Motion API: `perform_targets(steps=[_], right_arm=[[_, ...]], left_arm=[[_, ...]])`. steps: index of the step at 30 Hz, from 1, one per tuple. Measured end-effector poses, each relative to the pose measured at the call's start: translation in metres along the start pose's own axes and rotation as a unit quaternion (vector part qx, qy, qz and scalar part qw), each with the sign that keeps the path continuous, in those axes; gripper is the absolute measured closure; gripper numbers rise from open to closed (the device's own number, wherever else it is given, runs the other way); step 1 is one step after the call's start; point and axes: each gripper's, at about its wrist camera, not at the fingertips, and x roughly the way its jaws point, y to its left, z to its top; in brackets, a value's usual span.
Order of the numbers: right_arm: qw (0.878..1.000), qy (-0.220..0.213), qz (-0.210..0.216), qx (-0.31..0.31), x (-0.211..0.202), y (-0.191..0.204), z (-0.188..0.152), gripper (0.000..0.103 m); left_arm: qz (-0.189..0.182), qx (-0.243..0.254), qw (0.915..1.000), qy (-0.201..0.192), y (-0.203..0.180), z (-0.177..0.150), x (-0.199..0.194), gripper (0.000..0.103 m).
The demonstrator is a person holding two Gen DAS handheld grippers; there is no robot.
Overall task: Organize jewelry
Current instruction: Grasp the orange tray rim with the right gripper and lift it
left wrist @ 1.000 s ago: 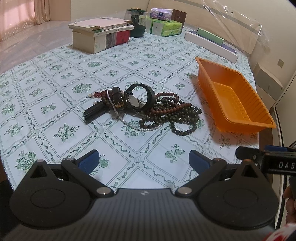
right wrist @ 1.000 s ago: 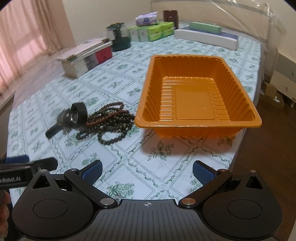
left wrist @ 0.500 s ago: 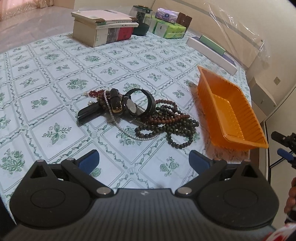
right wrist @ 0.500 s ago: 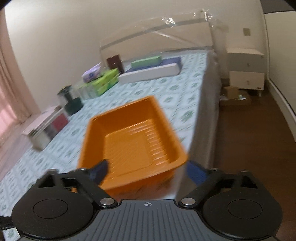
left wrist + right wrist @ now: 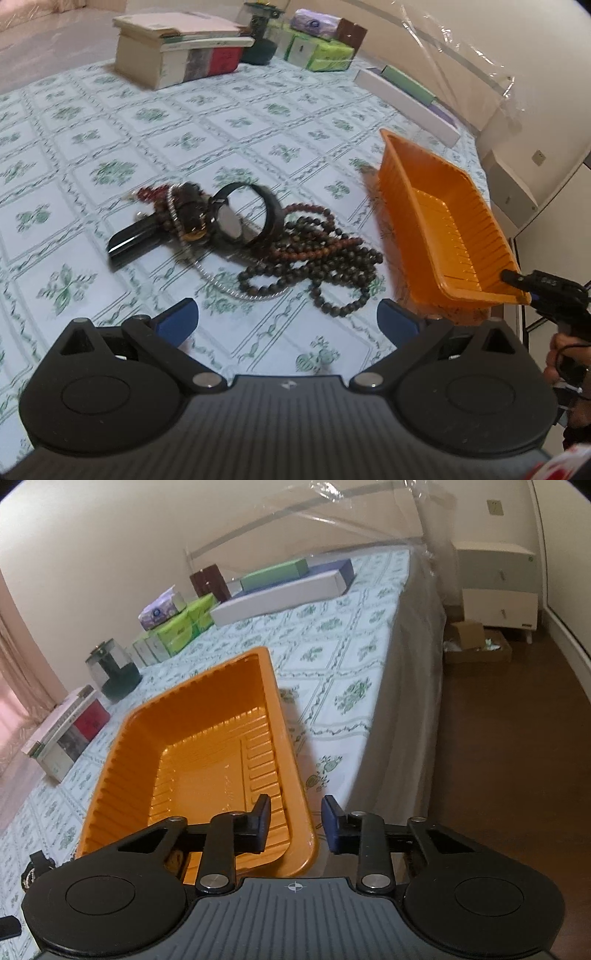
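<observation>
My right tongs (image 5: 295,821) have just been closing astride the near corner rim of the tray (image 5: 199,746), not yet pinching. Left tongs (image 5: 288,319) spread before the jewelry (image 5: 258,240). A poor bite could tip the tray off the bed's edge.

Ahead of my left jaws the jewelry pile (image 5: 255,240) lies on the counter (image 5: 110,147), the tray (image 5: 443,229) to its right. My right jaws straddle the tray's near corner; boxes (image 5: 280,590) sit beyond.
</observation>
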Motion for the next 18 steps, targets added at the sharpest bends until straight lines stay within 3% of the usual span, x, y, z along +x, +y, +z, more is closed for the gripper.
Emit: perform_targets(steps=[8, 13, 15, 18], right_arm=[[1.0, 0.017, -0.001, 0.014, 0.016, -0.001, 0.001, 0.086], [1.0, 0.029, -0.001, 0.008, 0.019, 0.002, 0.003, 0.089], [0.999, 0.035, 0.003, 0.015, 0.021, 0.001, 0.003, 0.096], [0.999, 0.032, -0.005, 0.005, 0.019, 0.008, 0.006, 0.097]], left_arm=[[-0.014, 0.005, 0.9999, -0.002, -0.004, 0.004, 0.009, 0.001], [-0.015, 0.009, 0.9998, 0.002, -0.004, 0.001, 0.011, 0.001], [-0.015, 0.01, 0.9998, 0.002, -0.005, 0.0, 0.009, 0.001], [-0.012, 0.016, 0.9998, -0.004, -0.004, 0.0, 0.005, 0.001]])
